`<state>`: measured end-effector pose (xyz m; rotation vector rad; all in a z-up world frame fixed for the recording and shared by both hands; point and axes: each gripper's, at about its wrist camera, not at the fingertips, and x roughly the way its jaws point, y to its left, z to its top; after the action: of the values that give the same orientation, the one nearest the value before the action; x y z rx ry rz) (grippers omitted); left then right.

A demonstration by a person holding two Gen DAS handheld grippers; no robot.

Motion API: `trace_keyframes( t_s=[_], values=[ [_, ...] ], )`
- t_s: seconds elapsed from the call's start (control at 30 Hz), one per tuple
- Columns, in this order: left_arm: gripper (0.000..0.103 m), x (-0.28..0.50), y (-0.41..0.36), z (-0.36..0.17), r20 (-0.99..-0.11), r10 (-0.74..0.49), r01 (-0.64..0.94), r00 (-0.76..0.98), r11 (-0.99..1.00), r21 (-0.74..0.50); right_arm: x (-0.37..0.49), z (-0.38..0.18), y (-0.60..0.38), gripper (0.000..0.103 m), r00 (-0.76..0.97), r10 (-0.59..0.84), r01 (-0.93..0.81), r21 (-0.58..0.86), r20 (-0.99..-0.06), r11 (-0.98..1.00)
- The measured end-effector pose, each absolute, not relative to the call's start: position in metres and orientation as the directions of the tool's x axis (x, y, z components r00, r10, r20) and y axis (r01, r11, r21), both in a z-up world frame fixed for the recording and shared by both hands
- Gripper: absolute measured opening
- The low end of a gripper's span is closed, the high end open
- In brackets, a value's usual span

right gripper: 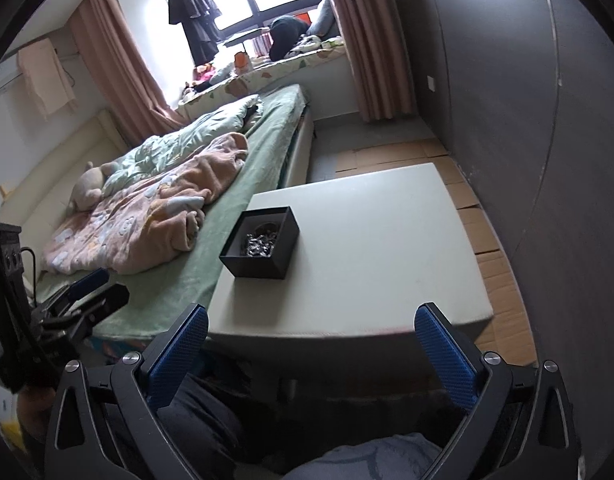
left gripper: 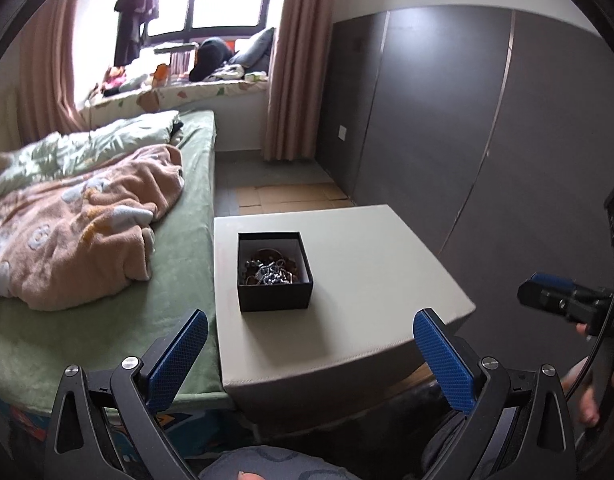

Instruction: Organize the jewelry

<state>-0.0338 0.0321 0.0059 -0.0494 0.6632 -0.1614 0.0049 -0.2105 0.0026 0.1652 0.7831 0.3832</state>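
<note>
While both of our grippers hang back off the near edge of the pale table, the black box sits on the table's left half, toward the bed. It has no lid on it, and a tangle of jewelry, silver chain with some brownish pieces, lies heaped inside. Nothing else shows on the tabletop.

Our left gripper stands spread wide and empty, and the box lies almost straight ahead of it, a touch left of its centre line. Our right gripper is likewise spread wide and holds nothing; from it the box lies ahead and off to the left.

We judge the left gripper better lined up for a reach into the box. With all the jewelry in the box, the scene fits either pieces waiting to be sorted out or pieces already gathered in.
</note>
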Motion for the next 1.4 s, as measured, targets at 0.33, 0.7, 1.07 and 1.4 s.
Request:
trace_keyframes(
  t_s=[0.33, 0.7, 1.07, 1.4],
  values=[
    [0.103, -0.046, 0.028, 0.001, -0.541, -0.165, 0.132, 0.825, 0.986, -0.1, -0.02, -0.016, -0.214, 0.103, 0.695, 0.32, -0.248, 0.203, -0.644, 0.947],
    [0.103, -0.044, 0.028, -0.001, -0.535, -0.172, 0.118, 0.827, 0.984, -0.134, -0.021, -0.014, -0.212, 0.103, 0.718, 0.306, -0.244, 0.187, -0.625, 0.952],
    [0.103, -0.042, 0.028, -0.006, -0.555, -0.165, 0.105, 0.816, 0.985, -0.138, -0.022, -0.013, -0.206, 0.103, 0.717, 0.294, -0.24, 0.173, -0.632, 0.955],
    [0.103, -0.046, 0.022, -0.006, -0.55, -0.116, 0.081, 0.827, 0.993, -0.088, -0.025, -0.015, -0.21, 0.103, 0.72, 0.293, -0.23, 0.182, -0.629, 0.956]
  ],
)
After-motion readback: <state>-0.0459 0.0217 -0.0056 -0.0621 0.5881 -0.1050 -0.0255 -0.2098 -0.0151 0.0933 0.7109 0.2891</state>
